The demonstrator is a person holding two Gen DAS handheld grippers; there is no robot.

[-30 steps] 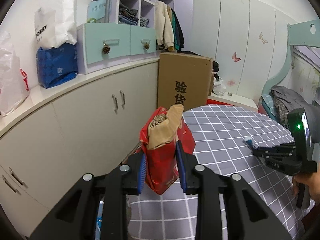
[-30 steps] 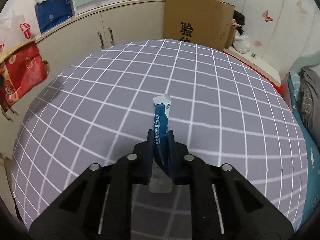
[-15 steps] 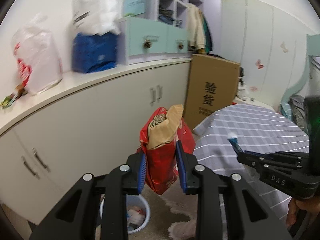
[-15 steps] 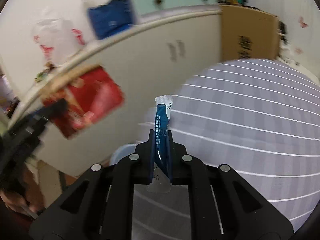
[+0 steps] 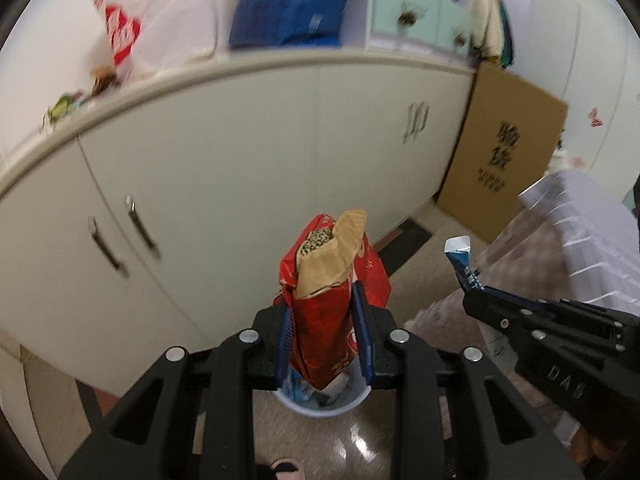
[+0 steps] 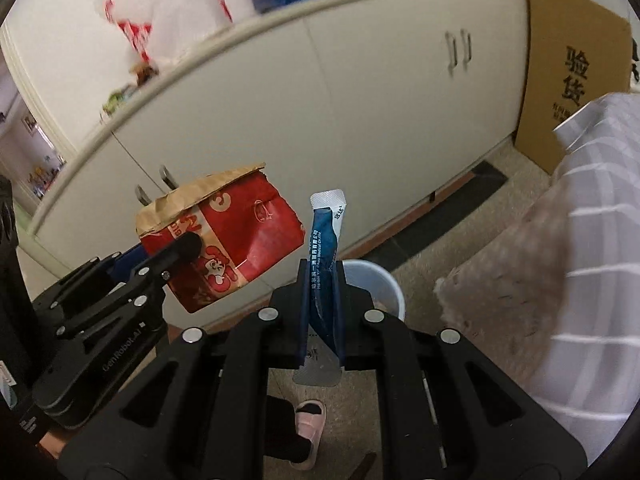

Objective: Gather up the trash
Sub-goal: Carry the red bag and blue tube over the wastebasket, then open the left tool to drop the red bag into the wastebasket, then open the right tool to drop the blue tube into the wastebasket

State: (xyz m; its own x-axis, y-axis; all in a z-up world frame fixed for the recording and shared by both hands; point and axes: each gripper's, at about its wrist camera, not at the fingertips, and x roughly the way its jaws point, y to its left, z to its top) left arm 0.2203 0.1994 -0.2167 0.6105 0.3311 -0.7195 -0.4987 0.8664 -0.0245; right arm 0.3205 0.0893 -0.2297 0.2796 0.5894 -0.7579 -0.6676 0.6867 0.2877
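My left gripper (image 5: 322,332) is shut on a crumpled red paper food bag (image 5: 330,300) with a brown inner lining and holds it upright, right above a pale blue trash bin (image 5: 322,402) on the floor. The bag also shows in the right wrist view (image 6: 224,240), held by the left gripper (image 6: 176,252). My right gripper (image 6: 322,312) is shut on a slim blue sachet (image 6: 324,240) and holds it upright in front of the bin (image 6: 380,284). In the left wrist view the right gripper (image 5: 476,300) with the sachet (image 5: 460,258) is at the right.
White cabinets (image 5: 240,168) with a countertop holding plastic bags (image 5: 132,28) stand behind the bin. A cardboard box (image 5: 504,152) leans at the right. The table's checked cloth (image 6: 580,260) hangs at the right. A pink slipper (image 6: 308,428) is on the floor.
Both grippers have swung left off the table and tilted down toward the floor. The bin now sits directly under the red bag. Both still hold their items.
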